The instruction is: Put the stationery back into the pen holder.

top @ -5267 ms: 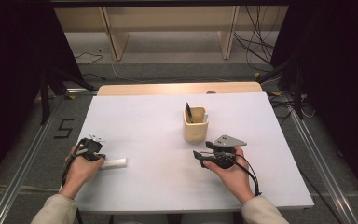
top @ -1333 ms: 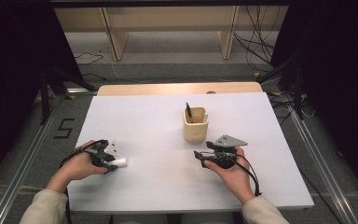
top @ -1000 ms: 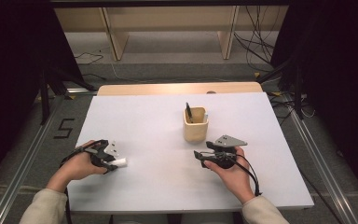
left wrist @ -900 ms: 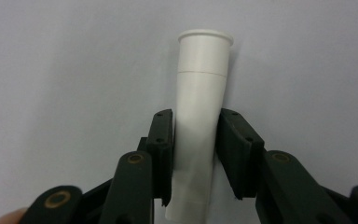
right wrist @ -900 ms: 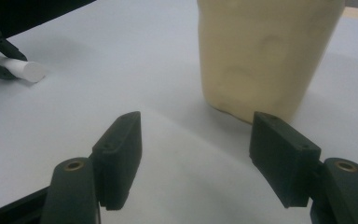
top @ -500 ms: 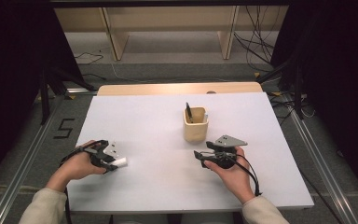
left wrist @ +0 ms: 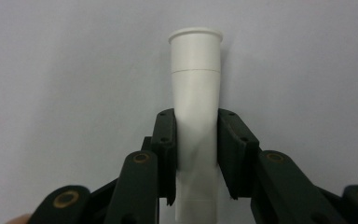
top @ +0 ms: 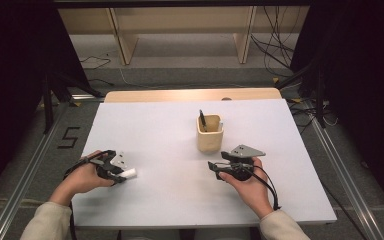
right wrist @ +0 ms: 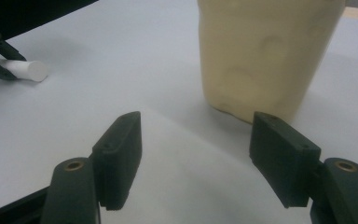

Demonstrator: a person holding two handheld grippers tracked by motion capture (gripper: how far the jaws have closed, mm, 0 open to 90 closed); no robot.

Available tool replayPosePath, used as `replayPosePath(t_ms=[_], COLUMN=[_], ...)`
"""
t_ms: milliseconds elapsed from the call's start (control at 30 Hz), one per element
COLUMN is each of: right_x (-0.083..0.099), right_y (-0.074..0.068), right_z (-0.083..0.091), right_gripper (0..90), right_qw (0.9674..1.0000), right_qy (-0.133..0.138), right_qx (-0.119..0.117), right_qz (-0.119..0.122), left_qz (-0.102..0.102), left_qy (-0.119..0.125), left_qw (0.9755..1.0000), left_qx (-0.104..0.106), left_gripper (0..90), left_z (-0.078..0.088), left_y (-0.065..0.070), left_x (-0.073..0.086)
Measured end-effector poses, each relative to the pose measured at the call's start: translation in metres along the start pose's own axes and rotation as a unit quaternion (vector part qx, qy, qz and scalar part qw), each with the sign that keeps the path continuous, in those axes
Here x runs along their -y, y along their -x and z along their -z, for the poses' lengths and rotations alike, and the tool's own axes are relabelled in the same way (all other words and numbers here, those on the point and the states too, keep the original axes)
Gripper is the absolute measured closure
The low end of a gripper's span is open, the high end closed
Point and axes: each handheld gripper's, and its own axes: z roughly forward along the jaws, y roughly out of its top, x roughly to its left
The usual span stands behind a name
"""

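A white marker (top: 129, 173) lies on the white table (top: 160, 125) at the front left. My left gripper (top: 115, 169) points right along it, and both pads press the marker's barrel (left wrist: 196, 84), so my left gripper (left wrist: 196, 154) is shut on it. The capped end sticks out past the jaws. My right gripper (top: 216, 167) rests on the table in front of a beige pen cup (top: 210, 139), open, with nothing between its jaws (right wrist: 200, 154). The cup (right wrist: 265, 56) stands just beyond the right jaw. A black pen (top: 202, 120) stands in it.
The table's wooden far edge (top: 190, 95) lies behind the cup. Metal floor rails (top: 25, 170) run along both sides, and cables (top: 275, 45) lie on the floor at the back right. From the right gripper view, the marker's end (right wrist: 28, 70) sits far left.
Since the oldest frame my left hand has drawn back and turned its gripper rightward onto the marker, which then lay free beside it. Over the last second nothing visibly moves.
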Motion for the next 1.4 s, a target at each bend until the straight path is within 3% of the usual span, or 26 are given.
replayPosePath(t_ms=[233,400,600,833,900,967,1000,1067,1100,1167,1267,1400], right_x=[0.000,0.000,0.000,0.000,0.000,0.000,0.000,-0.001,-0.001,-0.001,-0.001,-0.001], right_y=[0.000,0.000,-0.001,-0.001,-0.001,-0.001,-0.002,-0.002,-0.002,-0.002,-0.002,-0.003], right_z=[0.000,0.000,0.000,0.000,0.000,0.000,0.000,0.000,0.000,0.000,0.000,0.000], right_gripper=[35.1,35.1,35.1,35.1,35.1,35.1,35.1,35.1,35.1,35.1,35.1,35.1], right_qw=[1.0000,1.0000,1.0000,1.0000,1.0000,1.0000,1.0000,1.0000,0.9999,0.9999,0.9999,0.9999], right_qy=[0.000,0.001,0.002,0.002,0.002,0.003,0.004,0.007,0.007,0.008,0.007,0.008], right_qx=[0.000,-0.002,-0.003,-0.002,-0.003,-0.004,-0.004,-0.006,-0.006,-0.006,-0.008,-0.010], right_qz=[-0.001,-0.003,-0.003,-0.003,-0.002,-0.003,-0.002,-0.004,-0.003,-0.004,-0.003,-0.005], left_qz=[0.020,0.042,0.072,0.122,0.155,0.185,0.200,0.222,0.234,0.249,0.252,0.245], left_qy=[0.035,0.068,0.122,0.188,0.203,0.216,0.225,0.239,0.251,0.269,0.284,0.297], left_qw=[0.9992,0.9968,0.9898,0.9744,0.9665,0.9584,0.9527,0.9440,0.9378,0.9286,0.9229,0.9199], left_qx=[-0.003,-0.001,-0.011,-0.021,-0.018,-0.031,-0.040,-0.051,-0.053,-0.059,-0.065,-0.074], left_gripper=[70.1,70.2,70.3,70.3,70.2,70.2,70.2,70.2,70.2,70.2,70.2,70.2], left_z=[0.002,0.006,0.010,0.010,0.007,0.003,0.002,0.001,0.002,0.003,0.004,0.003], left_y=[0.001,0.001,0.001,0.003,0.006,0.009,0.011,0.016,0.018,0.023,0.030,0.035], left_x=[-0.002,-0.004,-0.007,-0.012,-0.015,-0.018,-0.020,-0.026,-0.028,-0.035,-0.043,-0.049])
